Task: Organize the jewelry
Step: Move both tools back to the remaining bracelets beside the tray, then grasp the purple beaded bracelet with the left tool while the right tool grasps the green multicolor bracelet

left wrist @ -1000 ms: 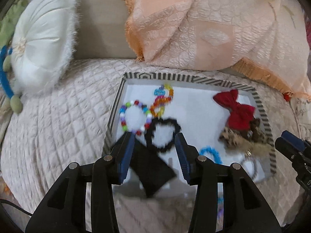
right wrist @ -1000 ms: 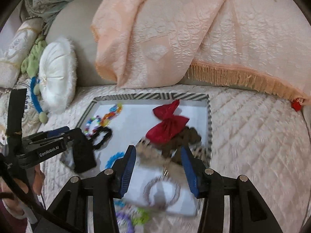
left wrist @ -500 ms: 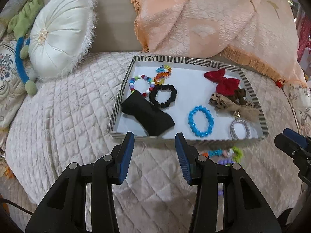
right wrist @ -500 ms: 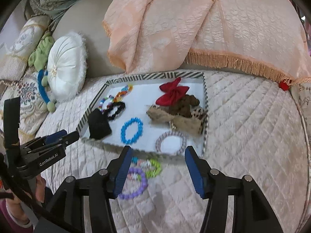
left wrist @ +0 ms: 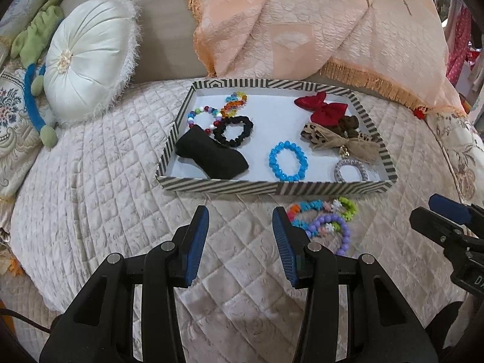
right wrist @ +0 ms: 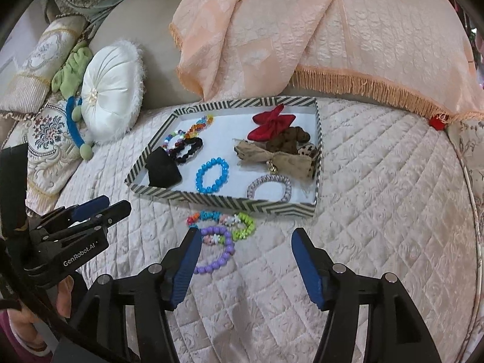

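Purple bead bracelet (right wrist: 216,249) lying at ten o'clock, just beside right gripper (right wrist: 246,267), jaws just been opening, empty; left gripper (left wrist: 240,242) gaping empty, farther off.

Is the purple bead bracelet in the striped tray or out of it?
Out: the purple bead bracelet lies on the quilt, in front of the striped tray.
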The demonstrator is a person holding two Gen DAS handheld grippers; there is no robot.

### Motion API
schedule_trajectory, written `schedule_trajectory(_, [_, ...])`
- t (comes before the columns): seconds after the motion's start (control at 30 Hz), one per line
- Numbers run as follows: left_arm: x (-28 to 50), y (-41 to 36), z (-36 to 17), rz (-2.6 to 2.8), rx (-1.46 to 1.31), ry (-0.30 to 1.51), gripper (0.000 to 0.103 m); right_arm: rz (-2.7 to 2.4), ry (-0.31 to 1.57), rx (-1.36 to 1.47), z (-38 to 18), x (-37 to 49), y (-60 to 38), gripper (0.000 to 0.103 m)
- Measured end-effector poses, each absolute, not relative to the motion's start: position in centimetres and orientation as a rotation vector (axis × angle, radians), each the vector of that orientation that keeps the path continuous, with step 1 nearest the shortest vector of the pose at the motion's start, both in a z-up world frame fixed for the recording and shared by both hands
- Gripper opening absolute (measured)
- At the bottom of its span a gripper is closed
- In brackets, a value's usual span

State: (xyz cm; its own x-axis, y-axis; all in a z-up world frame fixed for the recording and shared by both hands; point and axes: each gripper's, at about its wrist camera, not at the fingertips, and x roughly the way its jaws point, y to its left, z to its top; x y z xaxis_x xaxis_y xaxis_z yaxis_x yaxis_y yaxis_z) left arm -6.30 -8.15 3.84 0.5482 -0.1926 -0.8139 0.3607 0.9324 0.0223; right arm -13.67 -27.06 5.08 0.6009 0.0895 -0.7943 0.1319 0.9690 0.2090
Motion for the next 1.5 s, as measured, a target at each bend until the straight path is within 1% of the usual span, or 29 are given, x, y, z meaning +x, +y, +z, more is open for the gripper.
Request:
schedule_trajectory(0.2, [-6.5,-7.9,3.7,-0.347,0.185,0.963,0.043,-0.023,0.949,0.255,4.3,-13.9,-26.9,0.06])
schedule_trajectory(0.37, [-6.4,-7.9,2.7,-0.424,0.154,1.033,0.043,-0.025,0.977,0.257,3.1,-13.6,-27.3,0.06])
schedule_trajectory(0.63, [-6.3,-9.9,-1.1,-0.527,0.112,1.182,0.043,-0.046,1.022,0.294,1.0,-13.2,-28.8,0.06])
schedule_trajectory(0.8, [-5.8,-11.8,-3.4,-0.5,0.121,1.214,0.043,-0.043,1.029,0.293,0.7,-13.3,-29.3,0.06])
schedule_trajectory(0.93, [-6.0,-13.1,-4.1,-0.465,0.157,1.162,0.042,-0.039,1.03,0.298,0.5,-13.0,-29.6,0.06])
schedule_trajectory(0.97, [-6.0,-13.2,-4.2,-0.464,0.163,1.156,0.041,-0.036,1.031,0.298,0.4,-12.8,-29.6,0.06])
schedule_trajectory(1.0, [-6.0,-13.2,-4.2,-0.459,0.172,1.145,0.026,-0.032,1.032,0.299,0.3,-12.7,-29.6,0.06])
schedule_trajectory(1.03, [-5.9,-13.1,-4.2,-0.46,0.179,1.136,0.01,-0.025,1.033,0.3,0.2,-12.4,-29.5,0.06])
schedule_trajectory(1.07, [-5.8,-12.9,-4.2,-0.468,0.175,1.139,0.008,-0.017,1.032,0.299,0.1,-12.2,-29.3,0.06])
schedule_trajectory(1.13, [-5.5,-11.9,-4.1,-0.481,0.15,1.154,0.008,0.0,1.03,0.291,-0.1,-11.7,-28.7,0.06])
schedule_trajectory(1.27, [-5.5,-9.7,-3.0,-0.466,0.168,1.121,0.008,0.033,1.026,0.265,-1.1,-10.0,-27.5,0.06])
schedule_trajectory(1.3, [-5.5,-9.0,-2.7,-0.462,0.163,1.119,0.008,0.035,1.027,0.253,-1.5,-9.5,-27.2,0.059])
schedule_trajectory(1.33, [-5.3,-8.2,-2.4,-0.459,0.154,1.121,0.008,0.035,1.029,0.242,-1.8,-9.0,-27.0,0.052])
schedule_trajectory(1.47, [-5.3,-6.4,-1.6,-0.451,0.142,1.115,0.008,0.019,1.053,0.167,-3.6,-6.9,-26.3,0.036])
schedule_trajectory(1.5, [-5.3,-6.1,-1.5,-0.451,0.143,1.117,0.008,0.014,1.042,0.149,-3.7,-6.8,-26.2,0.029])
